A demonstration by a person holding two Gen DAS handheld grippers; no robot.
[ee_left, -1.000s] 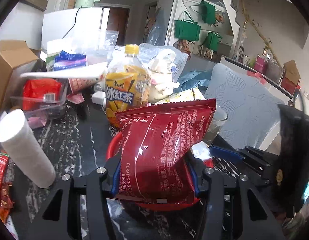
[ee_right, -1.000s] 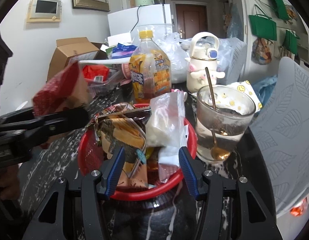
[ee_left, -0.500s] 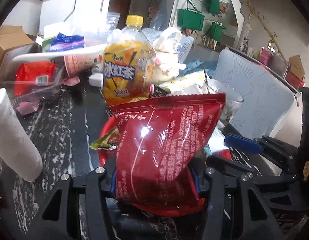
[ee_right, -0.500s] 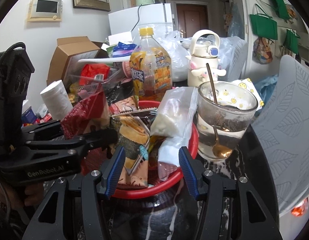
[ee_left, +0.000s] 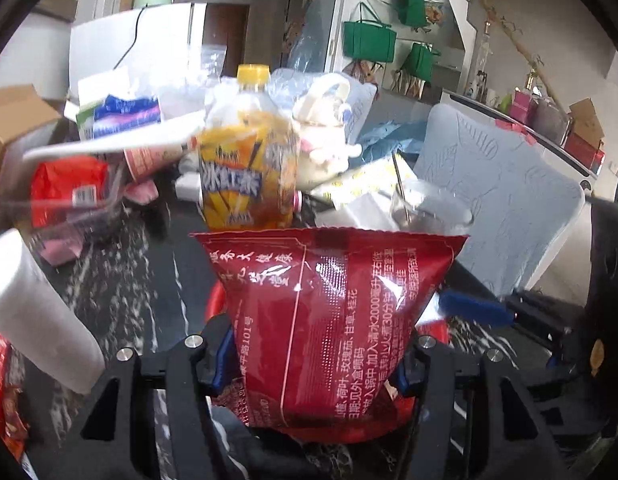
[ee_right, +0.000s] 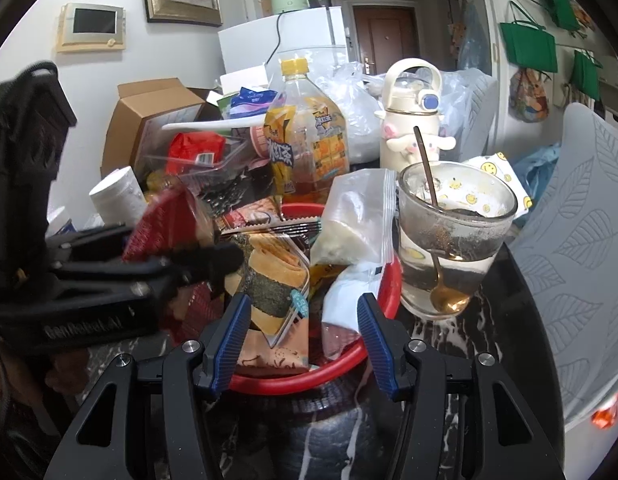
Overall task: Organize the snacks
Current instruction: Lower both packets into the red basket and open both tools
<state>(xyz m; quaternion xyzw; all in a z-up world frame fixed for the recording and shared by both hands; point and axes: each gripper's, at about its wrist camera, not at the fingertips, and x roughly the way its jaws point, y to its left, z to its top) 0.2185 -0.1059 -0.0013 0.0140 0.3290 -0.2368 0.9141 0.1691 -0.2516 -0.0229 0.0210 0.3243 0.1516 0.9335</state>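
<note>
The left gripper (ee_left: 313, 354) has its ribbed blue pads against a glossy, crinkled red snack bag (ee_left: 333, 320) printed with white characters; the jaws are opening with the bag between them, directly above the red basket (ee_right: 293, 380). The right gripper (ee_right: 305, 340) stands part open and empty, its pads just over the basket's near rim. The round plastic basket holds a seaweed-roll packet (ee_right: 273, 280) and a clear pouch (ee_right: 357, 216). Beside the basket stands a glass tumbler (ee_right: 453, 240) with a metal spoon; behind the basket, a tea bottle (ee_right: 305, 136). All rest on a black, white-veined marble table (ee_left: 121, 276) in a cluttered room.
</note>
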